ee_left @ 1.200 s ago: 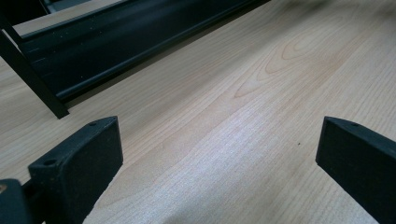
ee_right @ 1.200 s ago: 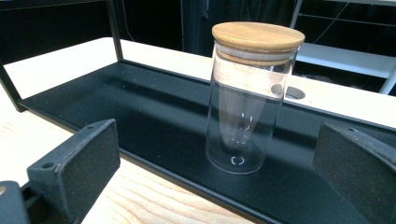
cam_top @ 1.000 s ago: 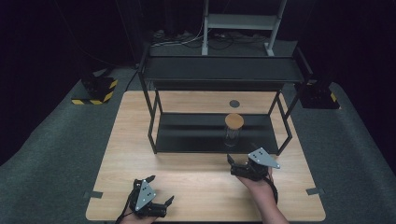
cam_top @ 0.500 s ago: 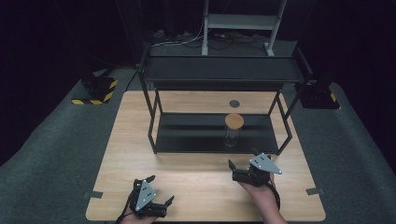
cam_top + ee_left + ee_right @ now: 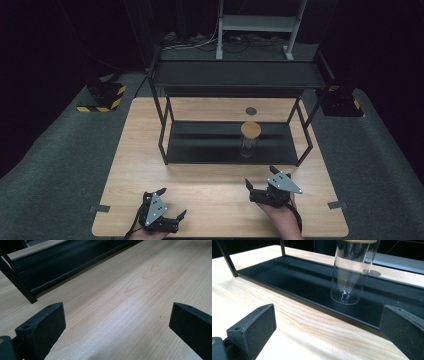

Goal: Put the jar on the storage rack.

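The jar stands upright on the lower shelf of the black rack, right of centre in the high view, its wooden lid on. In the right gripper view it sits in the upper middle of the frame, clear glass with nothing visible inside, base flat on the dark shelf just past the front rail.

The right hand-held gripper is at the lower right of the high view, low over the counter, pointing towards the jar. Its jaws are spread wide and hold nothing; there is bare wood between them, and the jar is well apart beyond them. The reach looks like the work at hand, and by my reading it has barely begun: no contact, no grip, jar untouched on the shelf. What is left is the approach, closing on the glass, and whatever move comes after.

The left hand-held gripper is at the lower left of the high view, near the counter's front edge. Its jaws are also wide apart and empty, only wood grain between them in the left gripper view, with the rack's corner post at upper left. It seems to be waiting, well away from the jar.
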The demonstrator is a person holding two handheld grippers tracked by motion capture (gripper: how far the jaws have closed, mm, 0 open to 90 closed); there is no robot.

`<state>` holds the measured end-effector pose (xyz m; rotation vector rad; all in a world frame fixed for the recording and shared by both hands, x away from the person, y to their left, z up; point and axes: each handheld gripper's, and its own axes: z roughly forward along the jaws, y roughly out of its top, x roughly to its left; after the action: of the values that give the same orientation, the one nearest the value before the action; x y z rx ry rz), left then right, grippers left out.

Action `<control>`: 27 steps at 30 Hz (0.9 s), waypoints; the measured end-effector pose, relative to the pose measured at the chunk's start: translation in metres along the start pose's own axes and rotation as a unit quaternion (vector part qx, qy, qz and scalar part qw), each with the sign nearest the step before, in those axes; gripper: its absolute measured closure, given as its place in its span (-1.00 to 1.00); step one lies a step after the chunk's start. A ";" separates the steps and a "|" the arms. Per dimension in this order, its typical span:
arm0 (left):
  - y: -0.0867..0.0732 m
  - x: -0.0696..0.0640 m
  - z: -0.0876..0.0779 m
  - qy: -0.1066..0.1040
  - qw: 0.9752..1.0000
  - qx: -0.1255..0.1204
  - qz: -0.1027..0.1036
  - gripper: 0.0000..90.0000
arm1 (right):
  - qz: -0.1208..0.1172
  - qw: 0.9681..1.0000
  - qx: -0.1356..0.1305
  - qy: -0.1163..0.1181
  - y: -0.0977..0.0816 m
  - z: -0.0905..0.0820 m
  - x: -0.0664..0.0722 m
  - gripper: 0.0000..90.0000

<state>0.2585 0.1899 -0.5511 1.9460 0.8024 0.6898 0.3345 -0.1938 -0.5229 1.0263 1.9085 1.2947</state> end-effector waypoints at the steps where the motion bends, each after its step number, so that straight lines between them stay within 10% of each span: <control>1: 0.000 0.000 0.000 0.000 1.000 0.000 0.000 -0.98 | 0.000 1.000 0.001 0.001 -0.001 -0.001 0.001 -1.00; 27: 0.000 0.000 0.000 0.001 1.000 0.002 0.001 -0.98 | -0.033 0.997 0.069 -0.002 -0.029 -0.019 0.006 -1.00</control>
<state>0.2585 0.1896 -0.5510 1.9494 0.8034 0.6933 0.3081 -0.2041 -0.5436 1.0248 2.0346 1.1352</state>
